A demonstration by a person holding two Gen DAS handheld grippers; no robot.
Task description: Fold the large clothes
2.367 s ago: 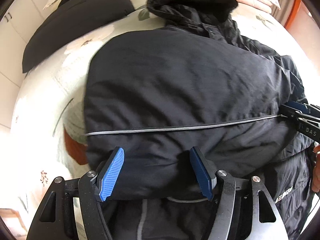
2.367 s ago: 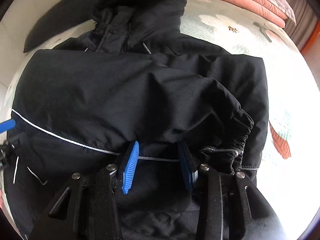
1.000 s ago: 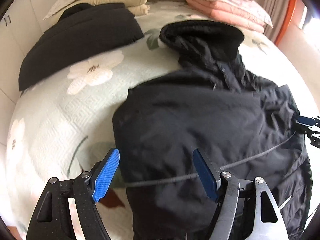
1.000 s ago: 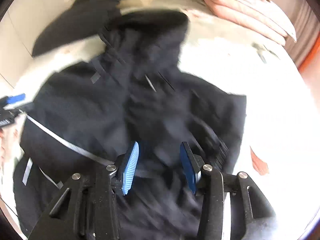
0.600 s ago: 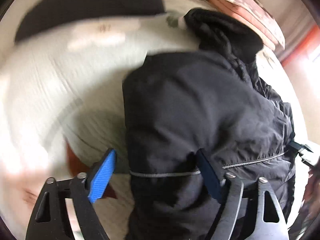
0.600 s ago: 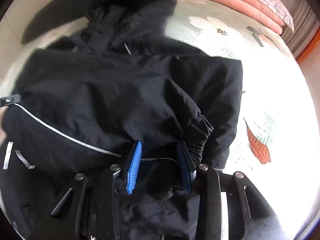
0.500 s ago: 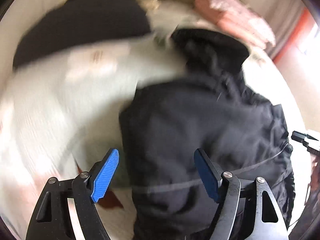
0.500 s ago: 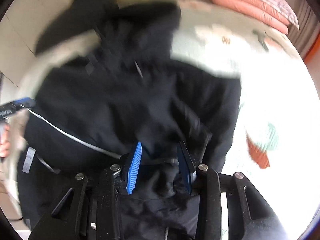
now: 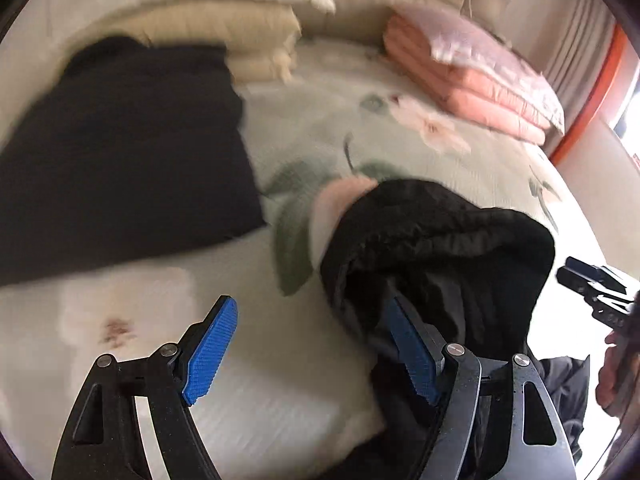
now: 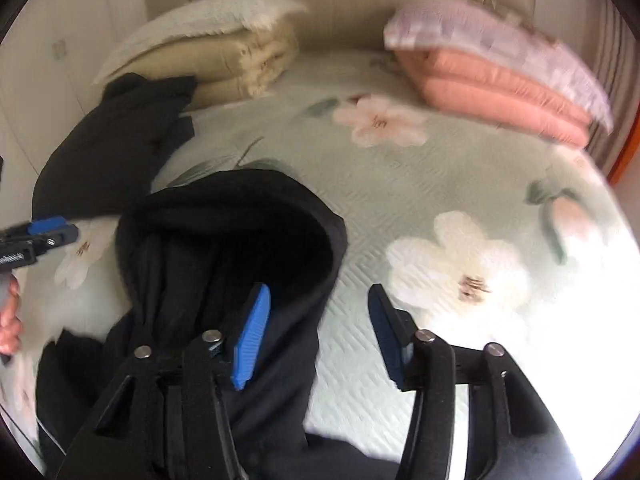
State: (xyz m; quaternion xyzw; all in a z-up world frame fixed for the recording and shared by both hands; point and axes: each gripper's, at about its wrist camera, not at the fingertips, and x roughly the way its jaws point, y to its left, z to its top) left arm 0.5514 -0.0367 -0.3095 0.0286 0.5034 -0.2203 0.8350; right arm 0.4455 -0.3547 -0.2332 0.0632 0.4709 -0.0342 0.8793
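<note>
1. I had both grippers angled down over the bed (image 10: 400, 184), whose pale green cover carried large white and pink flowers.
2. The black hooded jacket (image 10: 224, 240) lay on the near part of the cover, its hood opening facing up and away from me; in the left wrist view the same jacket (image 9: 440, 248) sat low and to the right.
3. My left gripper (image 9: 316, 352) had its jaws spread wide. Only bedcover showed between them, and the right blue pad sat at the edge of the jacket's hood; I could not tell whether it touched the cloth.
4. My right gripper (image 10: 320, 336) had its jaws opening. The left pad stood over the jacket, the right pad over bare cover, and nothing was pinched between them.
5. Each gripper showed at the edge of the other's view, with part of a hand (image 10: 10, 320) below it.
6. A second black garment (image 9: 120, 152) lay folded farther up the bed to the left, well apart from the jacket.
7. At the head of the bed sat cream pillows (image 10: 224, 48) on the left and a stack of pink bedding (image 10: 500, 76) on the right.
8. Both views were blurred.
</note>
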